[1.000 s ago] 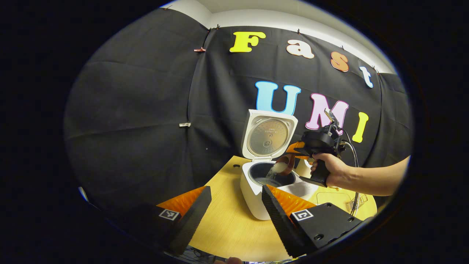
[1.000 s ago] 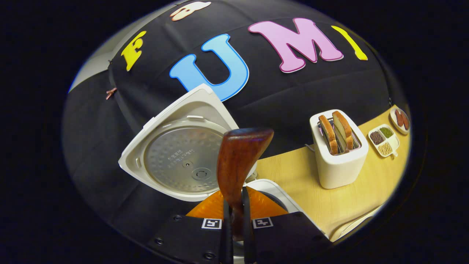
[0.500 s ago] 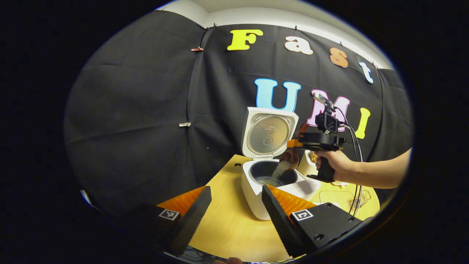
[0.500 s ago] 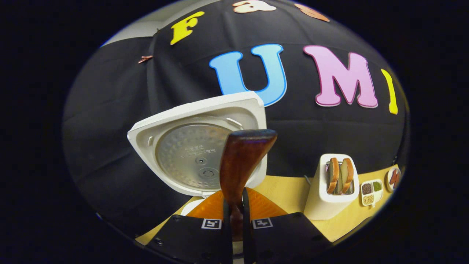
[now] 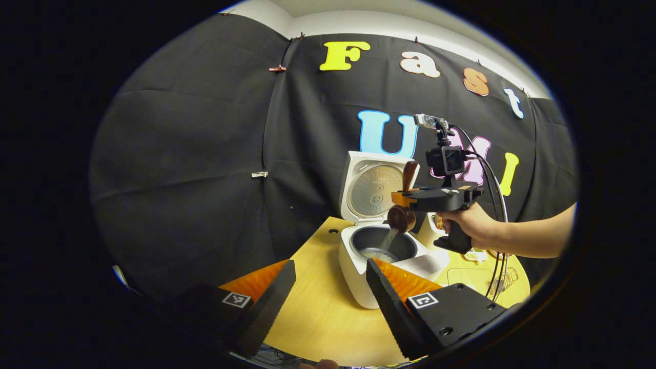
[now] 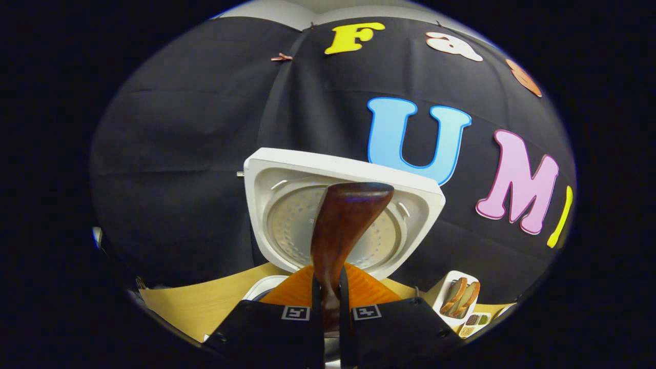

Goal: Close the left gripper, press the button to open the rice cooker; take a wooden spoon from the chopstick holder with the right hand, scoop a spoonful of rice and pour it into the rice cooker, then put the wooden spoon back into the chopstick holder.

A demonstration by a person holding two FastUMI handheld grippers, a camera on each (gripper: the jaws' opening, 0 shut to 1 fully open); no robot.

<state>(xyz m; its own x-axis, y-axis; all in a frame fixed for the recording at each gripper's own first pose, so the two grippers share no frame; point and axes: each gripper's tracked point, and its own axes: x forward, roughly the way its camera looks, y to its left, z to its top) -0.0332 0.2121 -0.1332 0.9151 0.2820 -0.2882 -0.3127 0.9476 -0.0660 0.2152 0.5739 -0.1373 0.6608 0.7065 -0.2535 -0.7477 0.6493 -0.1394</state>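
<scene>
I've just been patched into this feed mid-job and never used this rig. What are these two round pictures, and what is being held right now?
No robot arm here: a person holds a two-finger gripper in each hand, and a fisheye camera rides on each. The left gripper view looks along the left gripper, whose fingers stand apart and hold nothing. Farther off it shows the person's hand carrying the right gripper over the rice cooker, which sits on the wooden table with its lid up. The right gripper clamps a wooden spoon, bowl tipped down, with rice streaming into the pot. The right gripper view looks along that spoon's handle toward the lid; a toaster with bread stands at lower right.
</scene>
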